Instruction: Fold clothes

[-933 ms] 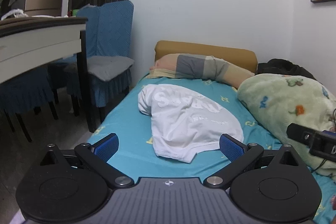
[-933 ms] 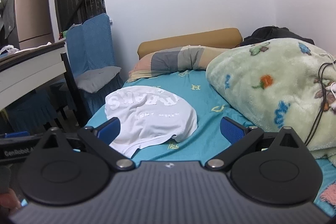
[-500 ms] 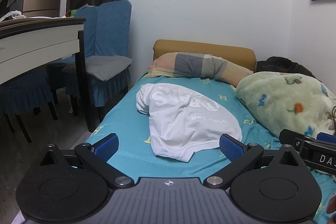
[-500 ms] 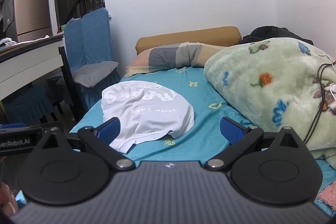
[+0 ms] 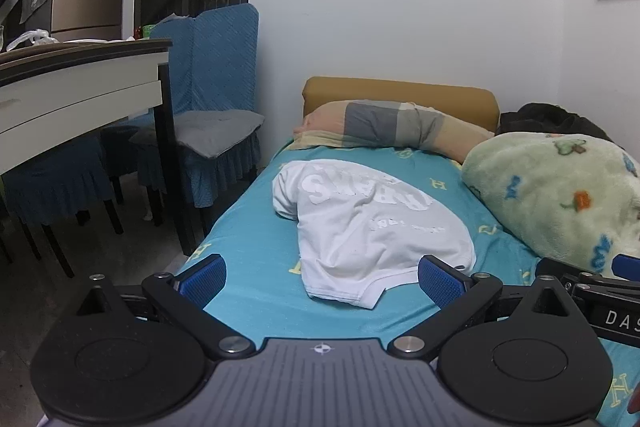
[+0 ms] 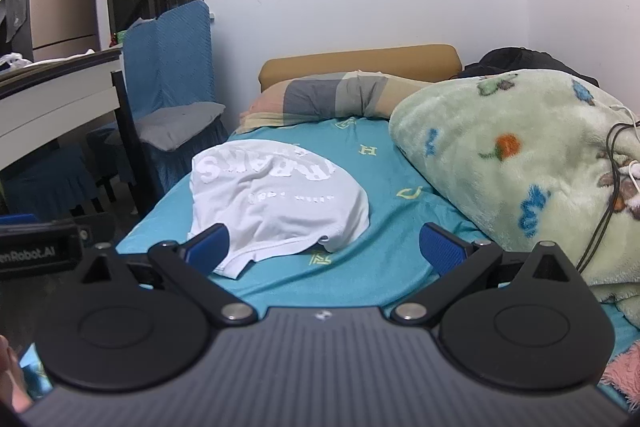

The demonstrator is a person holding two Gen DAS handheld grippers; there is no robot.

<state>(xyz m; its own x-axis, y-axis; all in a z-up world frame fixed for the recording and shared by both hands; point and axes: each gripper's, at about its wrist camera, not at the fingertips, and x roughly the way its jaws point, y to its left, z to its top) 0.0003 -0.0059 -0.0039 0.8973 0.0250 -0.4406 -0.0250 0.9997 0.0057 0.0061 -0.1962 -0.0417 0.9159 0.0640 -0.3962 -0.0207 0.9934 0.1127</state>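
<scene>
The white T-shirt (image 5: 372, 227) lies rumpled near the bed's (image 5: 248, 267) left edge, unfolded. Left gripper (image 5: 322, 279) and right gripper (image 6: 324, 247) gape empty; all folding remains.

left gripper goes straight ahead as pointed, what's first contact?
Probably the white T-shirt on the bed: its near hem lies between the open left gripper fingers' line. Height above the bed is unclear, so it might pass over.

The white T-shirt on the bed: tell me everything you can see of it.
The white T-shirt is thin, soft-looking fabric with raised white lettering across the chest, lying crumpled and unfolded, partly doubled over itself, on the turquoise sheet. A hemmed edge points toward the cameras. Nothing grips it: both the left gripper and right gripper are open, short of it.
</scene>
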